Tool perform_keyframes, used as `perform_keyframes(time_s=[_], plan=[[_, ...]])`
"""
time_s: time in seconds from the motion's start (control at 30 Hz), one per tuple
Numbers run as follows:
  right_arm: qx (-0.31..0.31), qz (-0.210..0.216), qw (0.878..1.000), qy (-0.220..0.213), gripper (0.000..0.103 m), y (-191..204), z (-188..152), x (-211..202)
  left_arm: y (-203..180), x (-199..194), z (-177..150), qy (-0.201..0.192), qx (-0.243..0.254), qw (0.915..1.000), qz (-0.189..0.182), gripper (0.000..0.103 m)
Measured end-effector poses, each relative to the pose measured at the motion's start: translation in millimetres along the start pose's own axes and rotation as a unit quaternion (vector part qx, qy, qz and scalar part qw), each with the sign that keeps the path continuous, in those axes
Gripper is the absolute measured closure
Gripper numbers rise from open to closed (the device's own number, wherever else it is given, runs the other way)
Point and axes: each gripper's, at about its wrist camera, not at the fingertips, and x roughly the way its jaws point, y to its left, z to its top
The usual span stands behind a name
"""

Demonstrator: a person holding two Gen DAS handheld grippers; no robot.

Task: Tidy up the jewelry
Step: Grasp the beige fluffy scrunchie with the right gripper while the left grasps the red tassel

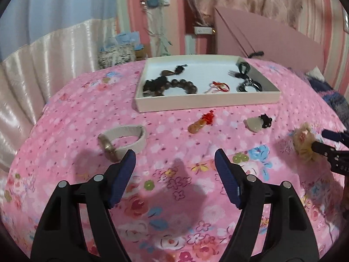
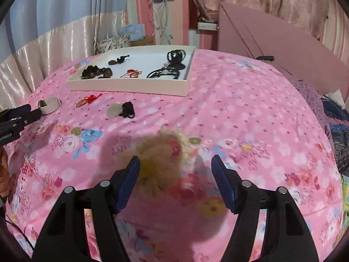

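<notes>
My left gripper is open and empty above the pink flowered bedspread. A watch with a beige strap lies just ahead of its left finger. Farther on lie an orange pendant with a red knot and a pale pendant on a black cord. My right gripper is open, and a beige frilly scrunchie lies on the cloth between its fingers, closer to the left one; the pads do not press it. A white tray at the back holds a dark bead bracelet, a red string and black cords.
A pink box lid leans up behind the tray on the right. Cream curtains hang along the left side of the bed. A dark knitted blanket is piled at the right edge. The bedspread right of the tray is bare.
</notes>
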Motion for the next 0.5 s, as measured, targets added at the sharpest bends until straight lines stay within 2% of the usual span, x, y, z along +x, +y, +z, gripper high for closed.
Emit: perform_keyframes(time_s=[0.1,0.17,0.2,0.27,0.3,0.37,0.43,0.5], plan=[[-0.013,0.002,0.999,0.029,0.040,3.6,6.2,19.1,-9.3,9.8,11.2,0.007,0.011,0.9999,-0.001,0.029],[-0.016,0.016,0.999,0.037,0.059,4.2,8.7,29.0,-15.8,20.5,19.0,0.013,0.014,0.9998,0.007,0.029],[-0.018,0.024,0.999,0.037,0.062,4.3,10.4,32.0,-19.5,25.6,22.4,0.017,0.018,0.9997,0.007,0.029],[-0.015,0.028,0.999,0.034,0.076,0.8,16.6,34.7,-27.4,40.5,29.3,0.026,0.025,0.9993,0.011,0.029],[-0.014,0.027,0.999,0.033,0.079,-1.6,19.8,35.6,-30.9,48.0,31.9,0.032,0.028,0.9990,0.014,0.029],[-0.010,0.016,0.999,0.032,0.094,-9.5,28.9,42.9,-37.6,62.8,37.5,0.039,0.033,0.9986,0.015,0.029],[-0.012,-0.011,0.999,0.038,0.095,-17.7,34.1,55.0,-44.2,79.3,42.3,0.054,0.045,0.9974,0.019,0.029],[-0.003,0.002,0.999,0.040,0.095,-24.7,36.4,64.2,-44.9,88.6,45.7,0.057,0.045,0.9970,0.027,0.029]])
